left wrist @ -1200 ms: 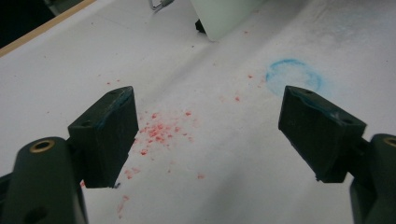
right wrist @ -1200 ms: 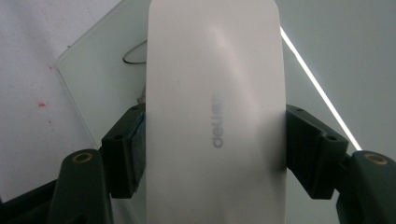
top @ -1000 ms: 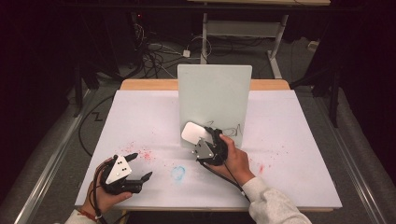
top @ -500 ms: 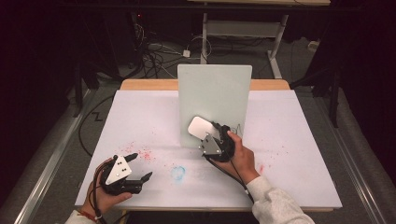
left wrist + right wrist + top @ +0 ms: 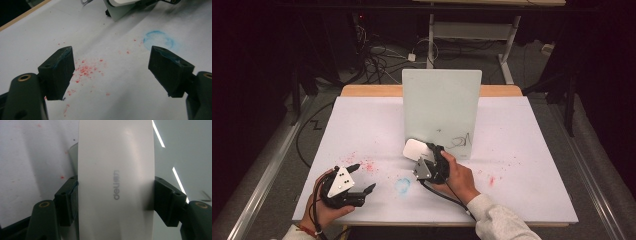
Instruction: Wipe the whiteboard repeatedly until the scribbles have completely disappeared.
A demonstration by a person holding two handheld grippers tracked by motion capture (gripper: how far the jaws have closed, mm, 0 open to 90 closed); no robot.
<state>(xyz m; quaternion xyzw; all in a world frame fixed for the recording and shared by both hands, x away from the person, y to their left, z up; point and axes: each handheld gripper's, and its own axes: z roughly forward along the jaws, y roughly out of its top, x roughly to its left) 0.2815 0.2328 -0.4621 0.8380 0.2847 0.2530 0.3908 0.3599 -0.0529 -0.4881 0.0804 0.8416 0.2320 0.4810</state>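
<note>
The eraser (image 5: 415, 148) sits just before the upright board (image 5: 442, 107); the left tool (image 5: 362, 180) rests well left of it.

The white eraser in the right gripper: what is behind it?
Behind the white eraser, clamped in the right gripper, stands the upright whiteboard with black scribbles to the eraser's right. Whether any marks lie on the board directly behind the eraser is covered.

We see a laboratory or test room, not a home. The table (image 5: 362, 115) is covered with white paper, stained by red specks (image 5: 367, 165) and a blue ring (image 5: 403, 185). A small whiteboard (image 5: 442, 107) stands upright on it. Behind the table, many loose cables (image 5: 377, 55) lie on the grey floor near a metal desk frame (image 5: 467, 32), and dark curtains surround the space.
</note>
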